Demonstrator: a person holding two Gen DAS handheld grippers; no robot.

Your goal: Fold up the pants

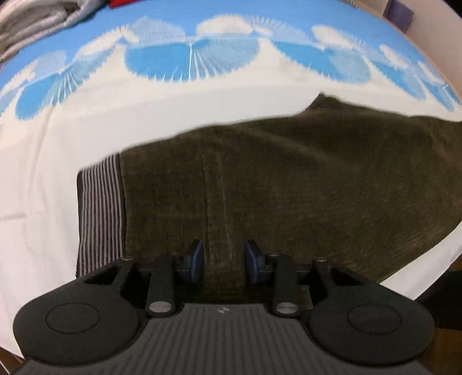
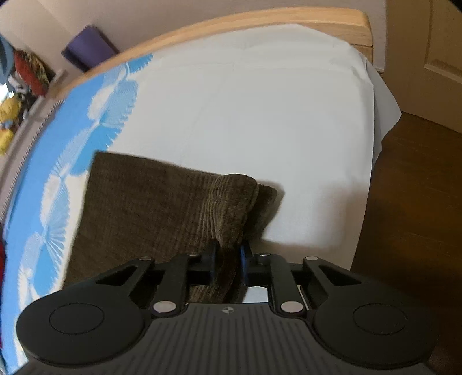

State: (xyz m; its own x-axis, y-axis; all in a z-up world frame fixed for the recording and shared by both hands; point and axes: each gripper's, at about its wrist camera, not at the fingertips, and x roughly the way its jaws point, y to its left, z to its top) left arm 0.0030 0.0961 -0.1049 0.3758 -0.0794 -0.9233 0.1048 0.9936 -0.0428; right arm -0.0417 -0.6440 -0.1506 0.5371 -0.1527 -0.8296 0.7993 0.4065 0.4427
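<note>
The pants [image 1: 288, 178] are dark olive-brown and made of ribbed, fuzzy cloth, and they lie on a bed [image 1: 72, 138] that has a white sheet with a blue fan pattern along one side. In the left wrist view, the left claw [image 1: 223, 261] is right at the near edge of the pants, and its two blue-tipped fingers [image 1: 194, 259] stand apart with a strip of the cloth, where a seam runs, between them. The fingers are not squeezing the cloth. The pants spread out ahead of this claw and off to the right, and a striped inside band [image 1: 101, 213] shows at their left end. In the right wrist view, the right claw [image 2: 228, 259] is shut tight on a bunched fold of the pants [image 2: 144, 207], which pokes up between its fingers. The rest of the pants stretches ahead and to the left of this claw, lying flat on the bed [image 2: 245, 115]. The pinched part makes a small hump [image 2: 236, 196] just in front of the claw. A wooden bed frame [image 2: 260, 20] curves behind the sheet, and a dark wood floor [image 2: 410, 187] shows on the right side. Some grey cloth [image 1: 37, 20] lies bunched at the far left corner of the bed in the left wrist view.
</note>
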